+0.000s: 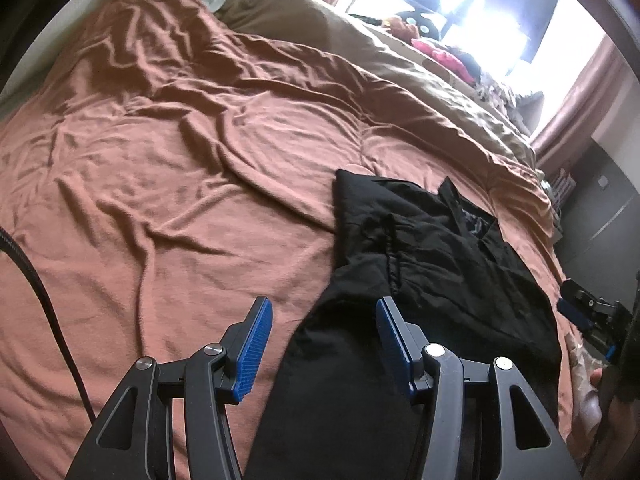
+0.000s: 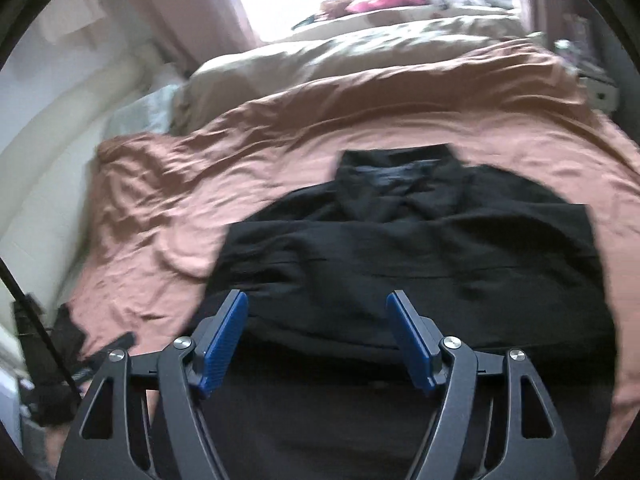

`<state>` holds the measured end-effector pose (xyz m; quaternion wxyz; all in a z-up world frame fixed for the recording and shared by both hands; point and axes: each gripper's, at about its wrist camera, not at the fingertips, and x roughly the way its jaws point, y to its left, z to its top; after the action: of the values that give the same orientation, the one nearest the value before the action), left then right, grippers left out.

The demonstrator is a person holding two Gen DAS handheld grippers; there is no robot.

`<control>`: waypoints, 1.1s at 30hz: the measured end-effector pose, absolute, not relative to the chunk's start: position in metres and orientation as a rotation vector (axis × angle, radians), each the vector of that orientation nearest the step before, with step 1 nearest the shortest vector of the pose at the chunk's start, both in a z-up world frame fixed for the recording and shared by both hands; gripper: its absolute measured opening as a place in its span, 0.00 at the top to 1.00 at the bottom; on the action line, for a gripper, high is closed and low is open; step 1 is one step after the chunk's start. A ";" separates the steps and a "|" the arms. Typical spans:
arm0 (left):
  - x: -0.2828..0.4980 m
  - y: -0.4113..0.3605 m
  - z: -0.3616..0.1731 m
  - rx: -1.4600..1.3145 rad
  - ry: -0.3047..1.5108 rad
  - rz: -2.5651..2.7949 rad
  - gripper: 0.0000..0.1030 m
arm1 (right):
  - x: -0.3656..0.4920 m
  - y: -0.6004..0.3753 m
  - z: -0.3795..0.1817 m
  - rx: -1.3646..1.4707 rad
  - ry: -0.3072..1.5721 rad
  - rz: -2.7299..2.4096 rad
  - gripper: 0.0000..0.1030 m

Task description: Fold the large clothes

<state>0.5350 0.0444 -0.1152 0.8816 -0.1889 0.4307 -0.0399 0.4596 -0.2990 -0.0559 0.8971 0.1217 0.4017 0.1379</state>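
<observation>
Two hand-held grippers are seen over the bed, both with jaws spread wide and nothing pinched. The left hand-held gripper point(image 1: 324, 344) is poised at the near left edge of the shirt point(image 1: 432, 264); the right hand-held gripper point(image 2: 320, 340) is hung squarely above the shirt's lower half point(image 2: 400, 256). The black shirt is laid on the blanket point(image 1: 168, 152) toward the bed's near right side, collar point(image 2: 396, 176) pointed at the far edge, hem run toward the grippers and out under them. So its long axis is lined up away from the right gripper, which is judged the nearer and better centred; the left one is offset to the side, its jaws set astride the cloth's left border. A tan duvet point(image 1: 420, 92) is bunched beyond the blanket. The blanket is heavily creased. A bright window point(image 1: 480, 20) and curtains point(image 1: 580, 96) are seen behind, clutter piled below them.
</observation>
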 end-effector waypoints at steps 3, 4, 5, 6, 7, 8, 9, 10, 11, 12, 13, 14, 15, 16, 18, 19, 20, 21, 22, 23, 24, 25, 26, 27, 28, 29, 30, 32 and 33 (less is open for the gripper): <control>0.536 0.032 -0.113 -0.343 0.897 -0.114 0.46 | 0.458 -0.334 -0.058 0.256 0.827 0.186 0.32; 0.538 0.026 -0.112 -0.317 0.902 -0.131 0.46 | 0.457 -0.346 -0.058 0.257 0.831 0.157 0.32; 0.541 0.023 -0.112 -0.305 0.907 -0.135 0.46 | 0.457 -0.360 -0.059 0.251 0.834 0.128 0.32; 0.544 0.020 -0.112 -0.297 0.910 -0.138 0.46 | 0.457 -0.370 -0.058 0.239 0.836 0.104 0.37; 0.548 0.016 -0.112 -0.287 0.914 -0.147 0.46 | 0.458 -0.381 -0.059 0.224 0.842 0.077 0.41; 0.553 0.008 -0.111 -0.259 0.921 -0.160 0.46 | 0.460 -0.392 -0.059 0.216 0.854 0.047 0.47; 0.556 0.003 -0.110 -0.235 0.926 -0.167 0.46 | 0.463 -0.397 -0.060 0.218 0.862 0.027 0.52; 0.560 -0.005 -0.110 -0.201 0.933 -0.177 0.46 | 0.466 -0.406 -0.060 0.228 0.869 0.008 0.54; 0.566 -0.014 -0.108 -0.167 0.936 -0.189 0.46 | 0.467 -0.418 -0.063 0.243 0.876 -0.008 0.56; 0.572 -0.023 -0.106 -0.141 0.940 -0.203 0.46 | 0.473 -0.422 -0.064 0.249 0.882 -0.016 0.56; 0.579 -0.031 -0.105 -0.124 0.945 -0.212 0.46 | 0.475 -0.428 -0.069 0.256 0.897 -0.033 0.56; 0.584 -0.037 -0.104 -0.114 0.951 -0.217 0.46 | 0.480 -0.429 -0.073 0.256 0.908 -0.041 0.60; 0.589 -0.043 -0.104 -0.104 0.958 -0.224 0.46 | 0.484 -0.429 -0.078 0.251 0.924 -0.044 0.64; 0.599 -0.054 -0.103 -0.082 0.968 -0.236 0.46 | 0.488 -0.429 -0.080 0.246 0.935 -0.045 0.66; 0.611 -0.070 -0.102 -0.054 0.975 -0.246 0.46 | 0.499 -0.426 -0.088 0.231 0.960 -0.052 0.67; 0.617 -0.079 -0.102 -0.044 0.974 -0.254 0.46 | 0.504 -0.422 -0.092 0.224 0.971 -0.054 0.67; 0.621 -0.085 -0.102 -0.040 0.976 -0.263 0.46 | 0.509 -0.422 -0.095 0.223 0.978 -0.055 0.68; 0.626 -0.092 -0.104 -0.038 0.980 -0.267 0.46 | 0.514 -0.422 -0.098 0.225 0.983 -0.053 0.70; 0.633 -0.103 -0.107 -0.034 0.989 -0.273 0.46 | 0.518 -0.420 -0.101 0.225 0.991 -0.051 0.71; 0.637 -0.111 -0.110 -0.029 0.994 -0.286 0.46 | 0.524 -0.416 -0.105 0.224 1.000 -0.045 0.72; 0.641 -0.119 -0.114 -0.021 0.998 -0.295 0.46 | 0.528 -0.411 -0.109 0.218 1.009 -0.038 0.72; 0.644 -0.127 -0.118 -0.005 1.003 -0.299 0.46 | 0.532 -0.411 -0.111 0.211 1.016 -0.037 0.72; 0.647 -0.135 -0.122 0.008 1.008 -0.301 0.46 | 0.537 -0.407 -0.115 0.197 1.027 -0.036 0.72; 0.650 -0.142 -0.127 0.018 1.013 -0.306 0.46 | 0.540 -0.406 -0.119 0.190 1.034 -0.035 0.72; 0.653 -0.147 -0.132 0.020 1.020 -0.308 0.46 | 0.544 -0.406 -0.123 0.187 1.041 -0.032 0.72; 0.656 -0.152 -0.138 0.019 1.029 -0.310 0.46 | 0.548 -0.405 -0.128 0.182 1.050 -0.027 0.72; 0.659 -0.156 -0.143 0.020 1.039 -0.310 0.46 | 0.550 -0.405 -0.133 0.170 1.058 -0.025 0.72; 0.664 -0.165 -0.155 0.041 1.062 -0.296 0.46 | 0.553 -0.400 -0.137 0.123 1.068 -0.026 0.72; 0.666 -0.168 -0.161 0.059 1.073 -0.277 0.46 | 0.556 -0.401 -0.138 0.107 1.066 -0.026 0.72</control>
<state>0.6664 -0.1680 -0.1613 0.8500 0.0280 0.5094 -0.1313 0.5565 -0.4006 -0.1385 0.8598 0.0511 0.5079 -0.0126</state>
